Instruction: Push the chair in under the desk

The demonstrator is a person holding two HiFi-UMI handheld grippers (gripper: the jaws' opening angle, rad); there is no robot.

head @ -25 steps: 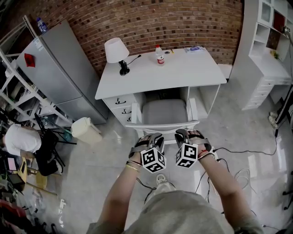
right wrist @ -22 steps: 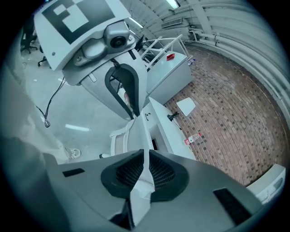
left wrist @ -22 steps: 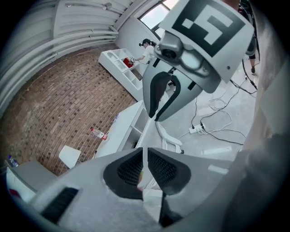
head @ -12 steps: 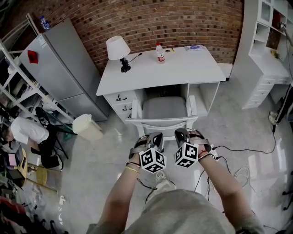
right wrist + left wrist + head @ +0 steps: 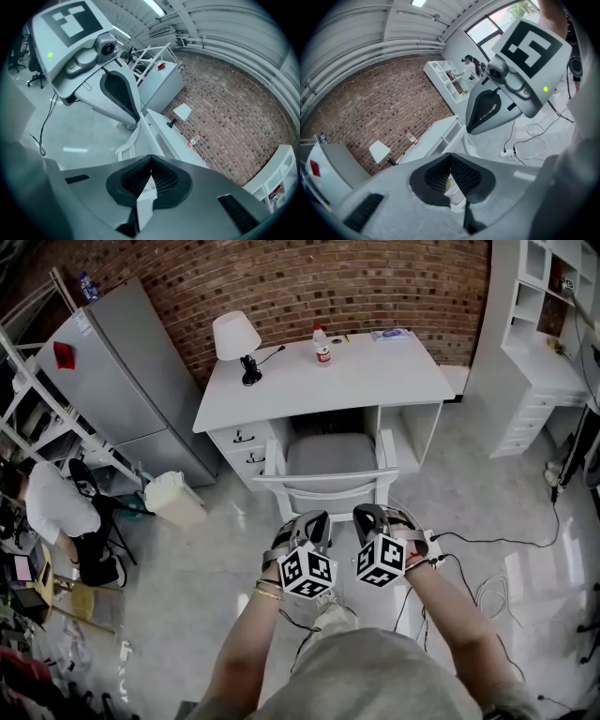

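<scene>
I am holding the left tool and the right tool side by side, near the chair but not touching its back rail. Both are empty, their jaws having just been closing until they meet, probably so the blunt tips are pushing rather than gripping. The chair is sitting ahead of them, its seat partly tucked into the kneehole of the bench, its back and arms sticking out. Beyond, a lamp and a bottle are standing on the benchtop.

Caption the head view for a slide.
Left tongs and right tongs, both shut and empty, just behind the white chair standing at the white desk.
</scene>
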